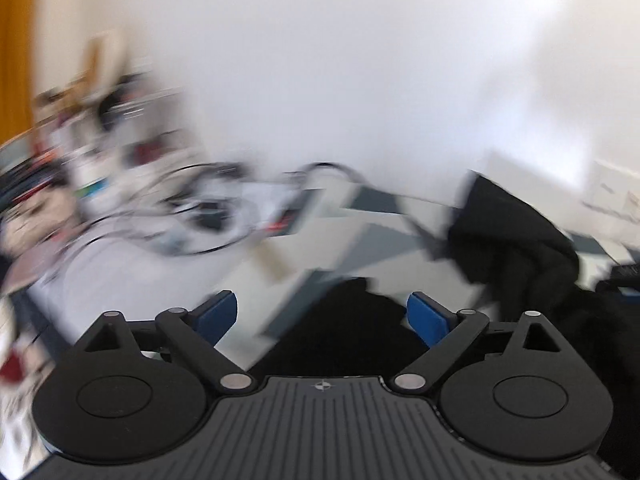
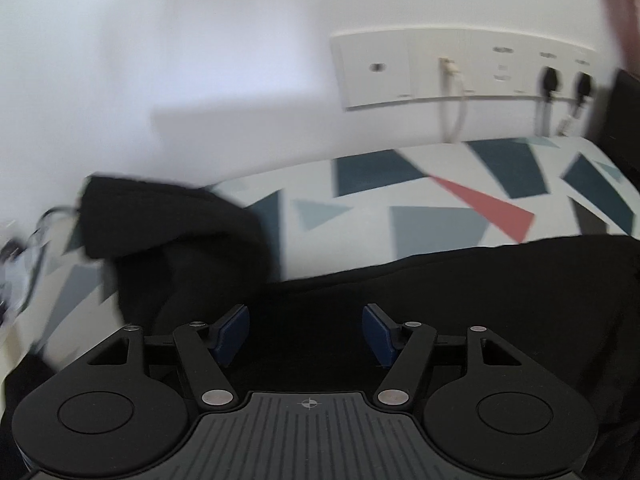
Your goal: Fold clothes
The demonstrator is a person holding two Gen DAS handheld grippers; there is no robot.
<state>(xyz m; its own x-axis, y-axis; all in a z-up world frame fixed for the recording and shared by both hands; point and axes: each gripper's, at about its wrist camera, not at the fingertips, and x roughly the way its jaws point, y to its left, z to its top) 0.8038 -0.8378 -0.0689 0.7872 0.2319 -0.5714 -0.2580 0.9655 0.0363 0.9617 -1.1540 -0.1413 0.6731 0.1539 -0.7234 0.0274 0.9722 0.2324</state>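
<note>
A black garment [image 2: 460,292] lies on a white cloth with grey, dark blue and red triangles [image 2: 400,204]. One part of it is bunched up at the left [image 2: 172,216]. My right gripper [image 2: 306,332] hangs open just over the black fabric, nothing between its blue pads [image 2: 232,334]. In the left wrist view the same black garment [image 1: 516,248] is heaped at the right and spreads under my left gripper [image 1: 322,318], which is open and holds nothing. That view is blurred by motion.
A white wall stands close behind the surface, with a panel of sockets and plugged cables [image 2: 464,68]. Blurred clutter with cables and small items [image 1: 132,184] fills the left of the left wrist view. A dark object [image 2: 620,116] stands at the far right.
</note>
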